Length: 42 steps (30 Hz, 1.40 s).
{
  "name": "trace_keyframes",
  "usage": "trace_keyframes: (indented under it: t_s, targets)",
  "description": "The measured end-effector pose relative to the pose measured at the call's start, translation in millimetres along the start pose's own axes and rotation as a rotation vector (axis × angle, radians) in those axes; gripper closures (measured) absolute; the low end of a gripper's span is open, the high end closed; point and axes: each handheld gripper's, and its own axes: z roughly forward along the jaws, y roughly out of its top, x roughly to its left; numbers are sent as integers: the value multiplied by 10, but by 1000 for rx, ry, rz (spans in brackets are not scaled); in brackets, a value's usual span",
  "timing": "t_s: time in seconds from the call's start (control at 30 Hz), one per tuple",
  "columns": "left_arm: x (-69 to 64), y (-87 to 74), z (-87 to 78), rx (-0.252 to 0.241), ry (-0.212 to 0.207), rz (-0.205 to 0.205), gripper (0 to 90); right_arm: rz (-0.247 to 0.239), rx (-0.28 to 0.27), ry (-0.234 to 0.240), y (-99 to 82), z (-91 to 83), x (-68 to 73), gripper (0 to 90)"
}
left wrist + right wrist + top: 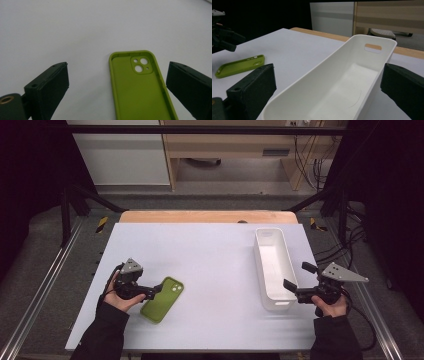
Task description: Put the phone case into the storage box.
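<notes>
A green phone case [162,299] lies open side up on the white table [215,255], near the front left. The left gripper [156,291] sits right at it with its jaws wide apart — holding nothing. Well off to the right stands a long white bin [274,268]. The right gripper [296,280] waits at the bin's near end, jaws wide too — nothing in them.

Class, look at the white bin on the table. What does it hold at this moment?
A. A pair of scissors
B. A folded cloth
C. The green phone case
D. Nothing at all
D: the white bin shows a bare floor inside, while the green phone case lies on the table by the left gripper.
</notes>
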Motion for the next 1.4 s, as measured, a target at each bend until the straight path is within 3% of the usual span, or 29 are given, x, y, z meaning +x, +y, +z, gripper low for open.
trace_keyframes:
  t_s: [0.4, 0.53, 0.8, 1.0, 1.27, 1.3, 1.4]
  targets:
    - [-13, -124, 101, 63, 24, 6, 42, -1, 2, 1, 8, 1, 14, 6]
    - [-13, -151, 122, 84, 27, -11, 44, -4, 2, 2, 6, 3, 13, 6]
    - [-29, -206, 141, 114, 28, -5, 109, -2, 0, 1, 9, 0, 14, 6]
    - [-12, -244, 123, 131, 32, -27, 207, -5, 2, 1, 8, 0, 15, 6]
    - [-37, -282, 118, 158, 33, -27, 378, -9, -1, 1, 9, 1, 15, 6]
    - [-43, -286, 123, 162, 34, -28, 429, -3, 2, 2, 10, 0, 18, 6]
    - [-58, -289, 133, 178, 31, -20, 467, -5, 1, 1, 9, 1, 17, 6]
